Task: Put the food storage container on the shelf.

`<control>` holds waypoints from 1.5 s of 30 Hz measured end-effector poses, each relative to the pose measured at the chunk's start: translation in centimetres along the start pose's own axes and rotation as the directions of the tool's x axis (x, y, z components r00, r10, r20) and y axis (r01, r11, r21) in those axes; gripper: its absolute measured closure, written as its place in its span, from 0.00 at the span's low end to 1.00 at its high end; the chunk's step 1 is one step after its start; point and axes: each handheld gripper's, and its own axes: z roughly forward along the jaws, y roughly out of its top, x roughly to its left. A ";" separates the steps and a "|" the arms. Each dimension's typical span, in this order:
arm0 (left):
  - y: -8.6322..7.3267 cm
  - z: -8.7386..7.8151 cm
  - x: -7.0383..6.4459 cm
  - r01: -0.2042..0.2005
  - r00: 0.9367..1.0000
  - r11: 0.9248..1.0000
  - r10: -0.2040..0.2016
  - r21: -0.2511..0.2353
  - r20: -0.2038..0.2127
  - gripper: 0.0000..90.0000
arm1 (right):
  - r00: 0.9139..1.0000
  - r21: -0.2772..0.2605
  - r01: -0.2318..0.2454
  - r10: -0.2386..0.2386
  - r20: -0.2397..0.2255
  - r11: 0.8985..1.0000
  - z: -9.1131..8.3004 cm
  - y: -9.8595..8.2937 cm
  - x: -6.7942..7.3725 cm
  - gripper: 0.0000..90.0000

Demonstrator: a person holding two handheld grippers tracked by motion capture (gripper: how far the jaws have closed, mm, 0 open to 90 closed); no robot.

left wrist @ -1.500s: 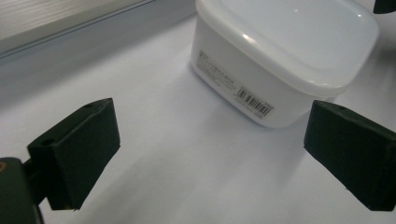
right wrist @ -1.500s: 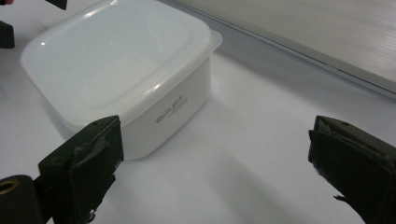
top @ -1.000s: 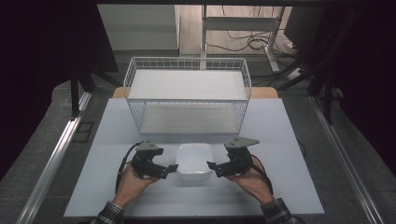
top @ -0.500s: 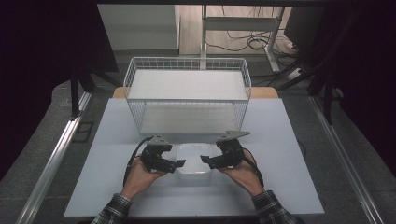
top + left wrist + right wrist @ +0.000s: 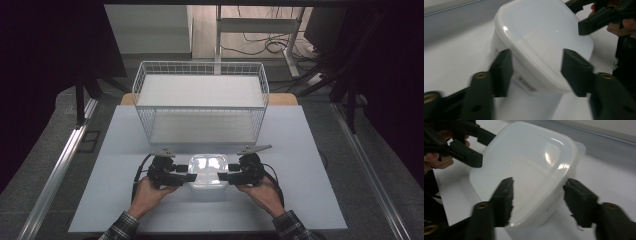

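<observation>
Compared with half a second back, both grippers have closed in on the lidded plastic container (image 5: 208,170) — low centre of the high view, just below the wire basket (image 5: 201,102). Left gripper (image 5: 187,177) and right gripper (image 5: 224,176) straddle its opposite corners, jaws wide, not clamped. Container sits upright, lid up — long axis hard to call.
</observation>
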 end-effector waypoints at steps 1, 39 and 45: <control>0.0 0.0 0.0 0.000 1.000 1.000 0.000 0.000 0.000 0.56 | 1.000 0.000 0.000 0.000 0.000 1.000 0.0 0.0 0.0 0.49; 0.6 -2.4 -2.6 -0.011 0.993 0.987 -0.008 -0.159 -0.115 0.90 | 0.991 -0.190 0.012 0.014 0.134 0.982 -3.3 0.0 2.1 0.86; 1.4 -3.2 -2.6 -0.014 0.994 0.985 -0.006 -0.174 -0.111 0.90 | 0.992 -0.211 0.033 -0.006 0.125 0.977 -3.8 1.1 2.3 0.86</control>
